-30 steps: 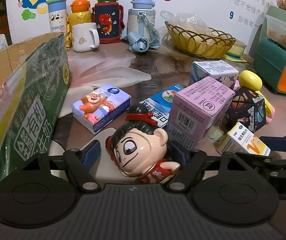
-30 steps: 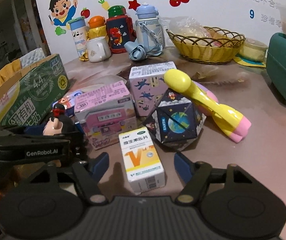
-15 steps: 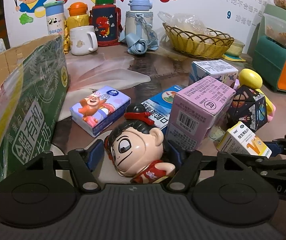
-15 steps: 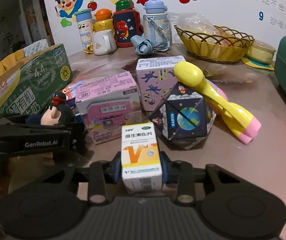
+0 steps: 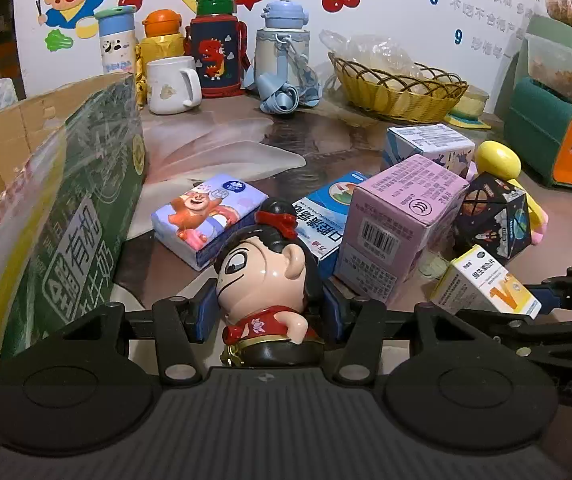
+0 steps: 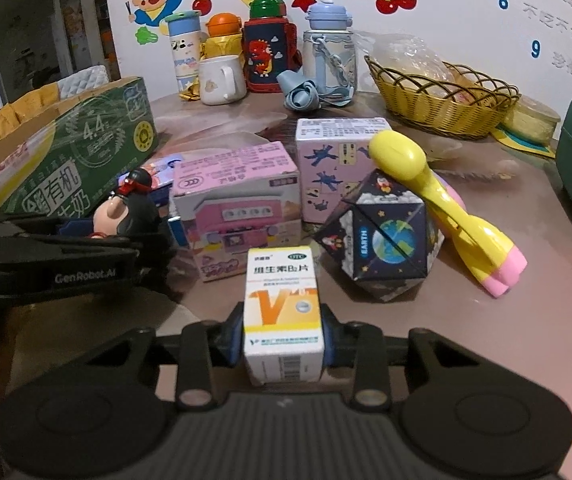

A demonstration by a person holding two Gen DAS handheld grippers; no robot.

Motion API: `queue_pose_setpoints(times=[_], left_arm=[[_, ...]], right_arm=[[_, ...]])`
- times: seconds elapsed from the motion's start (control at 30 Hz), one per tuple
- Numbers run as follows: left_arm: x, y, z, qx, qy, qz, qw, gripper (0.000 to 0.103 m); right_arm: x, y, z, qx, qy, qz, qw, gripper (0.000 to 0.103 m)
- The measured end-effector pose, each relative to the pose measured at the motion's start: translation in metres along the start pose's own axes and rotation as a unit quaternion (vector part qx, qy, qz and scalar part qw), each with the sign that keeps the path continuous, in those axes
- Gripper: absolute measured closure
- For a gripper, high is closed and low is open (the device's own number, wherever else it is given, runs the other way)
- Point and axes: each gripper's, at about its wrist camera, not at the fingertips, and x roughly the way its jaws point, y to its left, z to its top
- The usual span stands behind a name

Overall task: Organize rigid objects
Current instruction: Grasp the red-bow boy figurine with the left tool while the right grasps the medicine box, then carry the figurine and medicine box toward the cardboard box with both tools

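The brownish glossy counter (image 6: 465, 320) carries, beyond the jaws, a pink cardboard box (image 6: 238, 204), a dark planet-printed polyhedron (image 6: 381, 240), a yellow-and-pink plastic toy (image 6: 445, 204), and farther back a woven yellow basket (image 6: 441, 96).

- Both views are rather dim, with warm indoor light and a slightly pink tone on the tabletop (image 6: 505, 320).
- The white wall (image 5: 397, 12) at the back is the brightest area; the corners fall into black.
- A pale glare lies on the tabletop (image 5: 222, 148) in front of the mug (image 5: 172, 84).
- Soft shadows sit under the boxes, for example beside the pink box (image 6: 238, 208).
- The fisheye lens bends straight lines strongly near the edges; the green carton (image 5: 78, 216) looks curved.
- The nearby things are sharp; the wall text at the far right is slightly blurred.
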Motion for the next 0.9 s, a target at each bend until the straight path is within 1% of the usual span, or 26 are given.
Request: queue_pose_setpoints(times=[0.4, 0.9], left_arm=[[-0.024, 0.002, -0.001, -0.010, -0.017, -0.014, 0.9997, 0.039], [-0.074, 0.000, 0.011, -0.021, -0.059, -0.045, 0.9970, 0.039]], right_arm=[[-0.012, 0.010, 0.004, -0.011, -0.011, 0.006, 1.000, 0.069], [-0.033, 0.016, 0.012, -0.008, -0.038, 0.020, 0.999, 0.069]])
